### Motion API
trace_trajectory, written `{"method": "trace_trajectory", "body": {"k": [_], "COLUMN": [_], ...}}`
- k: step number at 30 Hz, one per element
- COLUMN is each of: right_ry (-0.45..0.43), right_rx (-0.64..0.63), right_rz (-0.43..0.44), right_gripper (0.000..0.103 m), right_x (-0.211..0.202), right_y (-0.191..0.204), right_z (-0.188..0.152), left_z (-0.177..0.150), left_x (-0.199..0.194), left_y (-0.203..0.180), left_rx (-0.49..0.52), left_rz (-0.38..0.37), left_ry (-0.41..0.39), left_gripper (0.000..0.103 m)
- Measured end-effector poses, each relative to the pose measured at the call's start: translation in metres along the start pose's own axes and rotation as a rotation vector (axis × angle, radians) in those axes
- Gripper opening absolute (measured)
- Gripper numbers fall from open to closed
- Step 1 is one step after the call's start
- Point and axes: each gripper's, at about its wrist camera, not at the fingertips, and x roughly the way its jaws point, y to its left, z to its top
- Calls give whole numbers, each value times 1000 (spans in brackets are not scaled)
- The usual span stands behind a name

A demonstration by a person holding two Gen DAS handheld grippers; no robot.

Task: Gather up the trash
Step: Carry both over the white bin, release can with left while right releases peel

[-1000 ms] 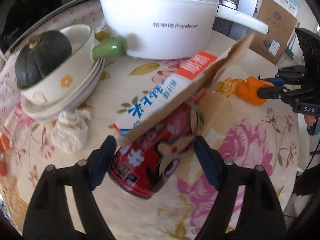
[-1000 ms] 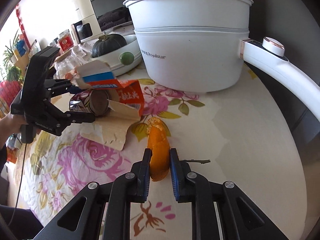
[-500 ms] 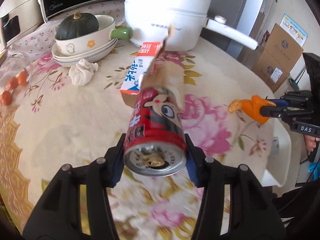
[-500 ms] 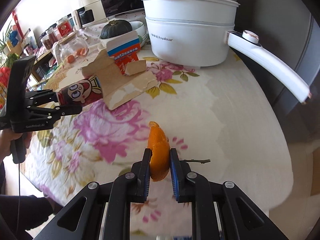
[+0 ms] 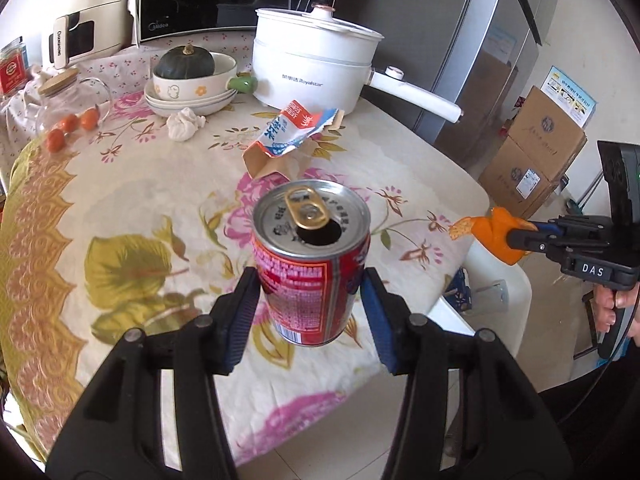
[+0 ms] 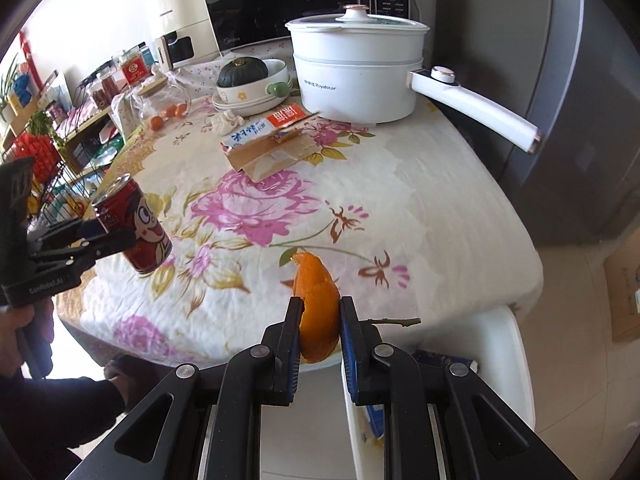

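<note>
Orange peel (image 6: 318, 312), pinched in right claw (image 6: 320, 332), hangs over white bin (image 6: 516, 344) off tabletop (image 6: 420, 208) edge; left claw (image 5: 310, 304), gripping red can (image 5: 312, 256), is farther in.

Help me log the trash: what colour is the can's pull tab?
Gold, on the silver lid of the red can; clearest in the left wrist view.
</note>
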Motion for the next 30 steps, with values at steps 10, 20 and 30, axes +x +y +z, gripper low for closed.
{"method": "trace_trajectory", "body": {"k": [10, 20, 30], "right_ry": [-23, 2, 48], "right_rx": [76, 182, 249], "right_rz": [-44, -126, -185], "right_gripper": [18, 18, 18], "right_x": [-26, -39, -43], "right_y": [-20, -75, -116], "right_z": [-34, -65, -88], "left_z": [-10, -14, -23], "left_x": [-10, 22, 77], "left_y": [-49, -111, -193], "left_rx": [48, 118, 226], "left_rz": [-97, -193, -294], "left_ry": [-46, -4, 68], "left_gripper": [53, 53, 53]}}
